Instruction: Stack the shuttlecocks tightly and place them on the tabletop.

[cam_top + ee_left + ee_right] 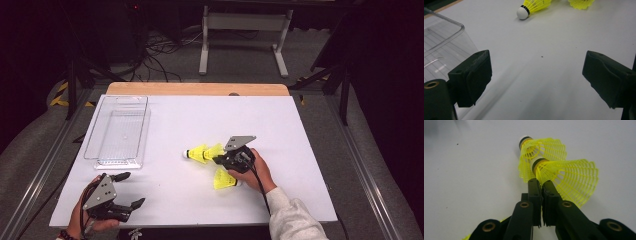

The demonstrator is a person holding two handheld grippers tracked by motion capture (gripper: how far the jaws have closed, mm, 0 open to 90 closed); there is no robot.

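The right tool (541,185) pinched the thin skirt edge of a yellow shuttlecock (571,178) lying mid-counter (300,150) against a second (541,151); feather-light, springy, crushable, best held by its rim. The left tool (536,75) gaped empty near the clear tray (120,132). Another shuttlecock (224,179) lay close beside the hand.

Clear plastic tray (119,131), empty, at ten o'clock on white bench (200,120); cables (160,55) on floor beyond.
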